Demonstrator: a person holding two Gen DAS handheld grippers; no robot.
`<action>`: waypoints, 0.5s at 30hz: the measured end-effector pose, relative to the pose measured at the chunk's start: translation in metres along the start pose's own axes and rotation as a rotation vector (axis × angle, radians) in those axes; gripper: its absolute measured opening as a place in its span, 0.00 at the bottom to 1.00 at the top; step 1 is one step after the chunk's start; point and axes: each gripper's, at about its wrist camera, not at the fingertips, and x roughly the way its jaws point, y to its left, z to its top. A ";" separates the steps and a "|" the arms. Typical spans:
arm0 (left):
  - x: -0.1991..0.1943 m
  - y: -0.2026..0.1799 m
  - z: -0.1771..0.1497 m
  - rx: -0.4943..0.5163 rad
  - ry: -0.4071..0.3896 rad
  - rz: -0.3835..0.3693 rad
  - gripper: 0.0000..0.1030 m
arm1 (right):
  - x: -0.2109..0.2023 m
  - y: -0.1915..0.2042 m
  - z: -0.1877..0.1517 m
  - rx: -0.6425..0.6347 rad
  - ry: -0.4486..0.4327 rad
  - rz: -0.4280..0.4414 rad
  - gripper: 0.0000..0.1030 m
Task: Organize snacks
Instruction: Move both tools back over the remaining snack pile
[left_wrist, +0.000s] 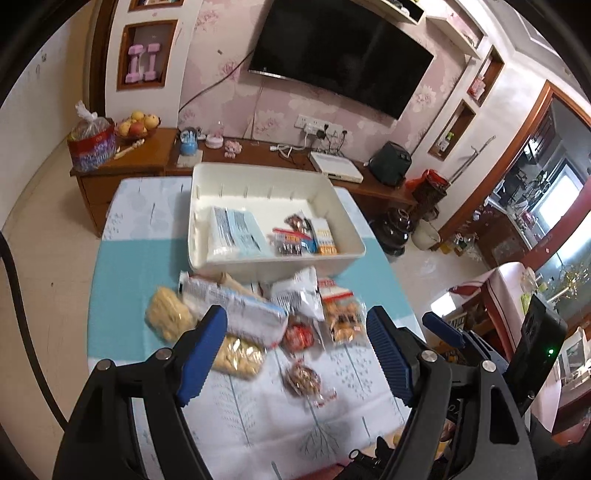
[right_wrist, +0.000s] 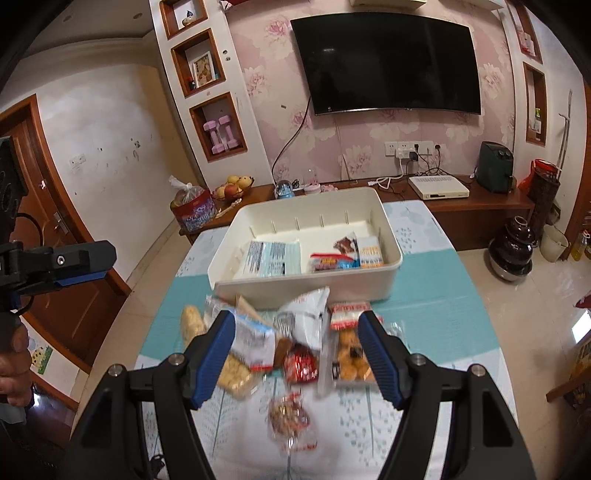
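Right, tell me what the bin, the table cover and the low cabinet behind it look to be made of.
Bin: cream moulded plastic, probably; smooth, faintly glossy walls with rounded corners and ribs moulded inside.
Table cover: looks like thin printed cloth or vinyl; teal and white bands with a leaf pattern, lying flat. Which of the two is unclear.
Cabinet: reddish-brown wood or wood veneer, with a dull sheen on top.

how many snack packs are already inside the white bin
4, all along the white bin's near wall: a large light-blue pack at left, a red-and-blue pack in the middle, a brown pack behind it, an orange-and-white pack at right. Others may be hidden.
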 end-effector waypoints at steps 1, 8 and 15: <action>0.001 -0.002 -0.004 0.000 0.008 0.000 0.74 | -0.003 -0.001 -0.004 0.005 0.008 -0.005 0.67; 0.009 -0.015 -0.026 0.000 0.067 0.012 0.74 | -0.018 -0.014 -0.018 0.056 0.036 -0.025 0.67; 0.023 -0.024 -0.038 -0.001 0.114 0.050 0.74 | -0.021 -0.033 -0.025 0.099 0.086 -0.045 0.67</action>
